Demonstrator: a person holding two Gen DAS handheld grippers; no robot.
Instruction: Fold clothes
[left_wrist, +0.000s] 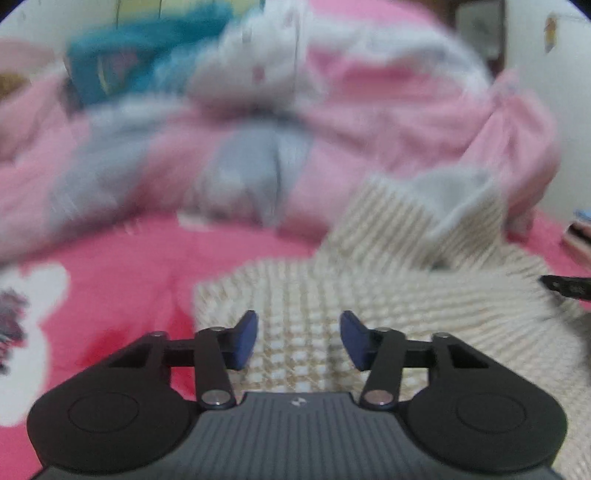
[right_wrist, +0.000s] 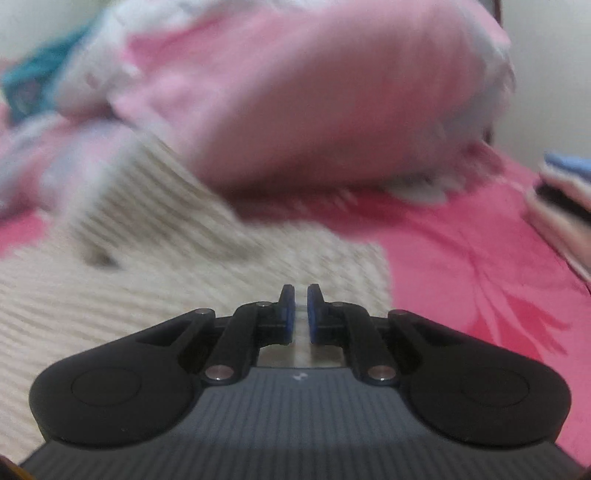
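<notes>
Both grippers hang over a cream knitted sweater (left_wrist: 369, 295) spread on a pink bedsheet (left_wrist: 122, 288). Left gripper (left_wrist: 298, 338) has its blue pads spread apart above the knit, nothing between them. Right gripper (right_wrist: 299, 314) has its pads pressed almost together near the sweater's edge; whether they pinch any fabric is unclear. A pink quilt (right_wrist: 314, 99) is heaped behind.

Pink bedsheet (left_wrist: 229, 258) carries cream knit sweater (left_wrist: 369, 295), pink quilt (left_wrist: 388, 122).
</notes>
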